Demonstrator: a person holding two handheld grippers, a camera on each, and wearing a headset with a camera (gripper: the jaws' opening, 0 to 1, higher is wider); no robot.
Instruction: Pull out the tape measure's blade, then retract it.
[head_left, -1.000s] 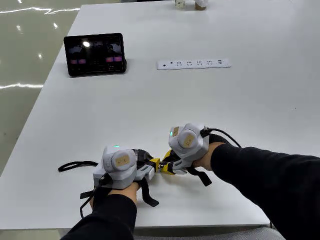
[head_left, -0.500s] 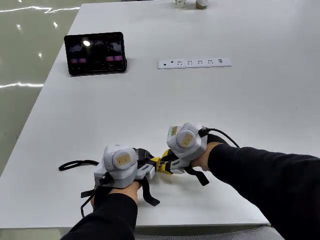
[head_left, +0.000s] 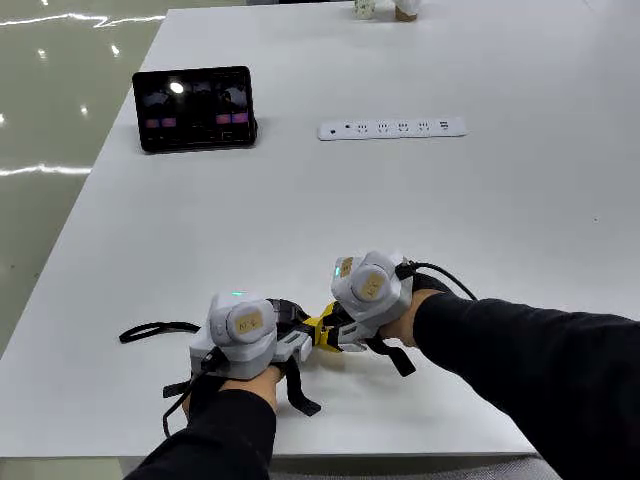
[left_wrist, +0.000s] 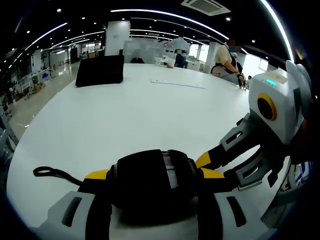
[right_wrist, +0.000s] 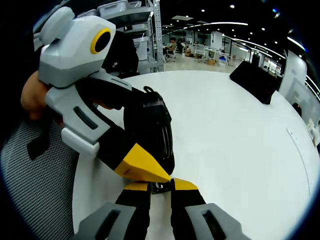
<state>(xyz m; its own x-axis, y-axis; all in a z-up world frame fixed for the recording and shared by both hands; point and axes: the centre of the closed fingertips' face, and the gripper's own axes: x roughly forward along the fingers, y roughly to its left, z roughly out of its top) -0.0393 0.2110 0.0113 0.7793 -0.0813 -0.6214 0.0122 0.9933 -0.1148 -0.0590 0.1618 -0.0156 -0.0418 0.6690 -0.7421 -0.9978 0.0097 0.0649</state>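
- The black, rounded tape measure (left_wrist: 152, 182) lies on the white desk (head_left: 500, 200). It sits at the near edge, well apart from the black tablet (head_left: 195, 107) standing at the far left, and to the tablet's right.
- The left gripper (left_wrist: 152, 175), grey with yellow-tipped jaws, is farther from the tablet than anything else on the desk. Its jaws are spread around the tape measure's body and grip it on both sides.
- The right gripper (right_wrist: 161, 186) meets the tape measure from the side away from the tablet. Its jaws are pressed almost together on a small dark piece at the case's edge. Whether that piece is the blade's tip cannot be told.
- A thin black wrist strap (head_left: 155, 330) trails from the tape measure across the desk, on the tablet's side of the left gripper.
- A long white power strip (head_left: 392, 128) lies flat to the right of the tablet, about level with it.
- Dark sleeves reach in from the desk's near edge, opposite the tablet.
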